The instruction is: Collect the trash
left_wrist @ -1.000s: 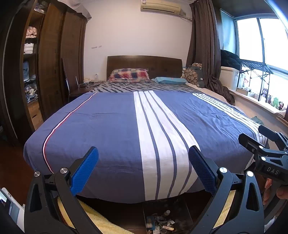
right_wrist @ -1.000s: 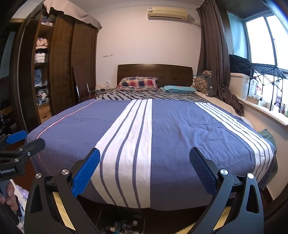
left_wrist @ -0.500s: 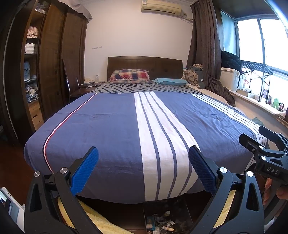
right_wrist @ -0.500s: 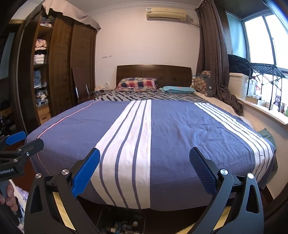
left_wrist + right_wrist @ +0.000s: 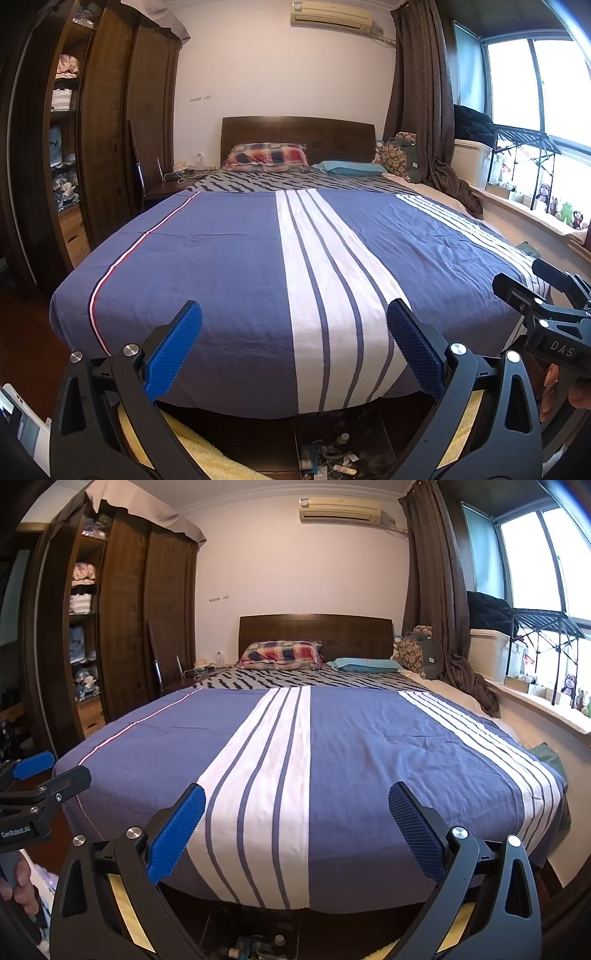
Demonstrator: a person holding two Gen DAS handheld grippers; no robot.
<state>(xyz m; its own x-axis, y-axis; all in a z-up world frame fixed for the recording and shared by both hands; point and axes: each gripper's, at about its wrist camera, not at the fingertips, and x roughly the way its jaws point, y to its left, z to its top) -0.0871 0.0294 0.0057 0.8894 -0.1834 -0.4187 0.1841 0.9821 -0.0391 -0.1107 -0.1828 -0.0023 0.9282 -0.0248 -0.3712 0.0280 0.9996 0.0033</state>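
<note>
My left gripper (image 5: 293,314) is open and empty, held level at the foot of a bed; it also shows at the left edge of the right wrist view (image 5: 40,771). My right gripper (image 5: 295,797) is open and empty beside it; it also shows at the right edge of the left wrist view (image 5: 532,280). Below the bed's foot, a dark box of small bottles, tubes and scraps (image 5: 328,459) sits on the floor; it also shows in the right wrist view (image 5: 255,947). No trash lies on the bed top.
The bed (image 5: 229,258) has a blue cover with white stripes, a plaid pillow (image 5: 267,155) and a teal pillow (image 5: 351,168). A dark wardrobe (image 5: 110,140) stands left. A windowsill with toys (image 5: 561,214) runs right. A yellow towel (image 5: 199,454) lies below.
Both views have tilted up very slightly, so the bed sits a little lower in frame. Both grippers stay open.
</note>
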